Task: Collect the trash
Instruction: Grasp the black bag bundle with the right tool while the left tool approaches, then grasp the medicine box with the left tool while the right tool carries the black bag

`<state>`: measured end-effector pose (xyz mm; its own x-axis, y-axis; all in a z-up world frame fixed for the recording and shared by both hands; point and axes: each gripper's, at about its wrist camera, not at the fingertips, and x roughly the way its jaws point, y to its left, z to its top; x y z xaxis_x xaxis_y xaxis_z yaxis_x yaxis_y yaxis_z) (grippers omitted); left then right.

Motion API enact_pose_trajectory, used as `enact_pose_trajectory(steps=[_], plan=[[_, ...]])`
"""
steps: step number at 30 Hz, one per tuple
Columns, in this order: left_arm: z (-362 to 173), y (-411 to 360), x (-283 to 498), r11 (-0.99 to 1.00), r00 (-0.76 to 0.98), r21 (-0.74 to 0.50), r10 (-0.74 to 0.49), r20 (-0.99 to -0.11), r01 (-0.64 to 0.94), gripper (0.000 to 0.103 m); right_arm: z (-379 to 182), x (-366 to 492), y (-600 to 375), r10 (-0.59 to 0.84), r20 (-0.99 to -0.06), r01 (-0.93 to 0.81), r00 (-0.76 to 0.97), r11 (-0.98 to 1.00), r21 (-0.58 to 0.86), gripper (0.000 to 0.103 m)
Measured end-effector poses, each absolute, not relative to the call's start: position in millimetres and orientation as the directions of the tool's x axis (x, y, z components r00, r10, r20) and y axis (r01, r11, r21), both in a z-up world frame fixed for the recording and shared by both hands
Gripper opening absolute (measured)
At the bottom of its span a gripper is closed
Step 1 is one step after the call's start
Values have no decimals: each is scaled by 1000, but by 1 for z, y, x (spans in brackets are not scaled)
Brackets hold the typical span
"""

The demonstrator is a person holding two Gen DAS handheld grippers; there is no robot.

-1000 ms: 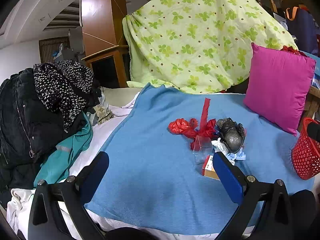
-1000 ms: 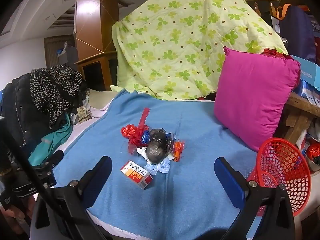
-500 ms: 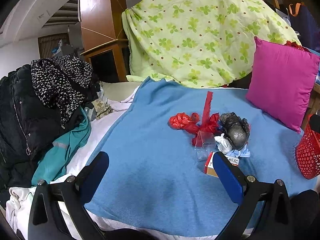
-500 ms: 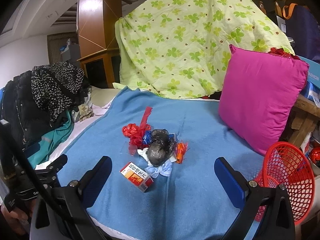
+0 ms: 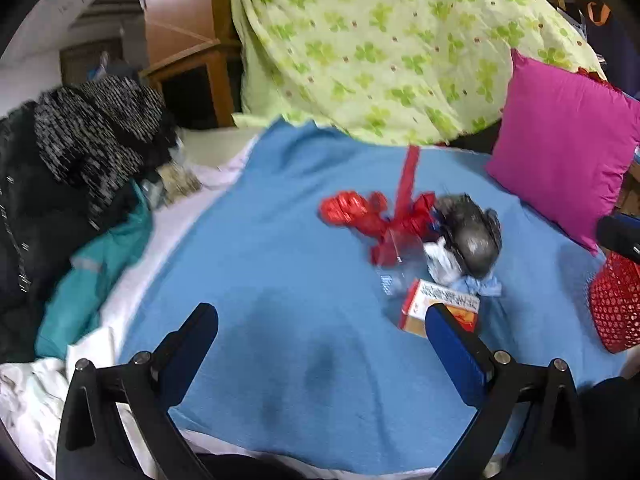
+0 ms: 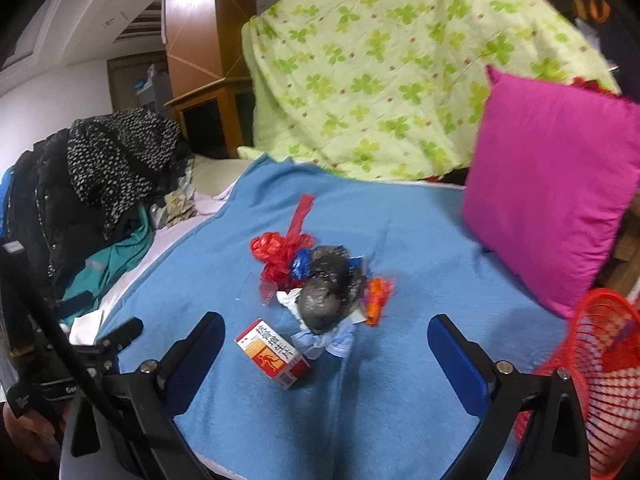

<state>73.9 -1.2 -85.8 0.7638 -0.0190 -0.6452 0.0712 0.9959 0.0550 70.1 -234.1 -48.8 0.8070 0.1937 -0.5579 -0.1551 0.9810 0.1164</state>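
Right hand-held gripper [image 6: 326, 344] wide apart, jaws just closing slightly, small carton [image 6: 273, 354] between them untouched, left hand-held gripper [image 5: 322, 338] open over blue blanket [image 5: 248, 280], red basket [image 6: 604, 360] beside.

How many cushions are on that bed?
1: a pink cushion stands at the right edge of the blue blanket, propped upright. More may be hidden under the green clover-print quilt.
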Motion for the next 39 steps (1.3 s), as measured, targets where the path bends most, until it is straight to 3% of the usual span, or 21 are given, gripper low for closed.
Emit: enact_pose_trajectory(steps=[2, 5, 8, 12, 14, 16, 27, 39], plan=[[-96, -3, 80, 996, 740, 44, -32, -672, 83, 103, -61, 91, -233, 208, -598, -174, 774, 978, 114, 79], [-111, -4, 88, 996, 706, 29, -43, -707, 90, 103, -79, 130, -224, 257, -626, -209, 736, 966, 150, 65], [-121, -4, 94, 995, 688, 27, -44, -725, 92, 103, -100, 165, -215, 285, -650, -201, 704, 959, 202, 59], [-126, -2, 101, 995, 660, 1, -64, -748, 98, 103, -133, 209, -213, 264, -709, -133, 653, 962, 237, 57], [-126, -3, 104, 994, 644, -27, -92, -759, 110, 103, -154, 225, -216, 253, -754, -102, 606, 965, 242, 36], [-125, -5, 107, 992, 632, -49, -114, -766, 120, 103, -169, 229, -226, 300, -752, -84, 587, 947, 311, 32], [-138, -60, 153, 970, 535, -215, -242, -809, 115, 103, -126, 154, -284, 364, -571, -83, 736, 885, 458, 30], [-185, -79, 196, 942, 408, -308, -231, -883, -134, 103, -108, 89, -330, 259, -470, -42, 844, 905, 424, 30]])
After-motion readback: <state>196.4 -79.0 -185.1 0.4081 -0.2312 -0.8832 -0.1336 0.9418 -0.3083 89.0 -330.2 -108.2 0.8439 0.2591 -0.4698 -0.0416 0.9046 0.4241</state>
